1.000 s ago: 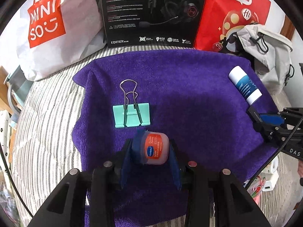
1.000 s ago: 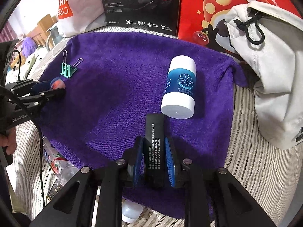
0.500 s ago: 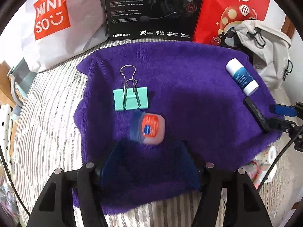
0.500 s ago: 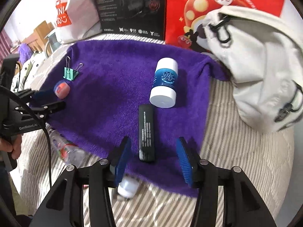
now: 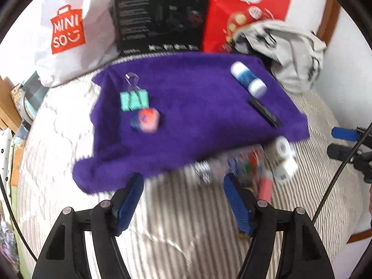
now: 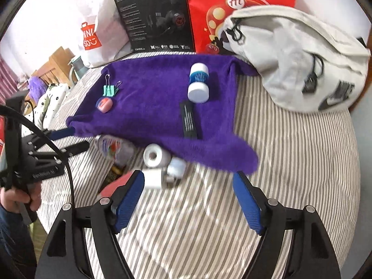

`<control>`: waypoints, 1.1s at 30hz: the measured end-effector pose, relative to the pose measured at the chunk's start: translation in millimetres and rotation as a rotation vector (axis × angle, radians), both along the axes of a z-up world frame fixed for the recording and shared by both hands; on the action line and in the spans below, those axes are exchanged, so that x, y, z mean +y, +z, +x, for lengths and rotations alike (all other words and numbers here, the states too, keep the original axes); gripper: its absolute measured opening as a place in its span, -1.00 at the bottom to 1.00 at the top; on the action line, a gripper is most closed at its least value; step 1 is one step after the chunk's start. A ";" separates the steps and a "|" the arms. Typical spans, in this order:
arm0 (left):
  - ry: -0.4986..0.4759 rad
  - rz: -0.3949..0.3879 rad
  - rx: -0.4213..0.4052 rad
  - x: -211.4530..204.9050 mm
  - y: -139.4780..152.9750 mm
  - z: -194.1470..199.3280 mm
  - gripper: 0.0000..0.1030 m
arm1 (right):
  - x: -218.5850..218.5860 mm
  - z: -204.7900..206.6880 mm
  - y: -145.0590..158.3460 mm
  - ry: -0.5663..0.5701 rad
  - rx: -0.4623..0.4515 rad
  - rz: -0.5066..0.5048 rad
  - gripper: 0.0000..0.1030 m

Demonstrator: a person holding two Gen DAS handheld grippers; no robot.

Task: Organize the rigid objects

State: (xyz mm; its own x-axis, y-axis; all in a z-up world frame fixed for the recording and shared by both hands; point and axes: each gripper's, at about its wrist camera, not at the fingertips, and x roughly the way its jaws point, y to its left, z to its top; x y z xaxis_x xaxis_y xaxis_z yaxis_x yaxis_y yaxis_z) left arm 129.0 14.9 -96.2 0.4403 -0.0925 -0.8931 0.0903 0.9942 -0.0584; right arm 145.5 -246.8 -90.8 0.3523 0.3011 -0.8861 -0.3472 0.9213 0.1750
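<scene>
A white Miniso bag (image 6: 91, 38), black headset box (image 6: 155, 16), red bag (image 6: 234, 2) and what looks like a grey backpack (image 6: 295, 55) line the striped bedding (image 6: 290, 162).

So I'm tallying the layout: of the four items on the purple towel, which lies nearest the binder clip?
The small red-labelled jar, just in front of the green binder clip. The white-and-blue bottle and black stick lie far across the purple towel.

On purple towel (image 6: 158, 97): mint binder clip (image 6: 109, 90) & pink jar (image 6: 104, 104) mid-left, white/blue tube (image 6: 198, 83) w/ black bar (image 6: 190, 122) centre.
</scene>
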 end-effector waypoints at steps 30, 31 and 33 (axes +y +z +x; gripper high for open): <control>0.105 0.075 0.050 -47.7 -13.1 16.8 0.41 | -10.5 -41.8 -42.6 0.048 0.131 0.004 0.51; 0.104 0.092 0.061 -43.4 -15.5 12.8 0.41 | -8.9 -42.5 -43.5 0.053 0.133 0.002 0.52; 0.129 0.087 0.048 -34.0 -14.7 7.9 0.36 | -6.2 -43.3 -44.4 0.064 0.136 0.004 0.52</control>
State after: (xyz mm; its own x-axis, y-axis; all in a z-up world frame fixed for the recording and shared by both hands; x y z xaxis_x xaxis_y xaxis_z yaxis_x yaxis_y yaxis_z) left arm 136.9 -19.0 -110.9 0.4003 0.0410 -0.9155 -0.0398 0.9988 0.0274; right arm 102.1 -252.9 -135.2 0.2087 0.3225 -0.9233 -0.3778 0.8974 0.2281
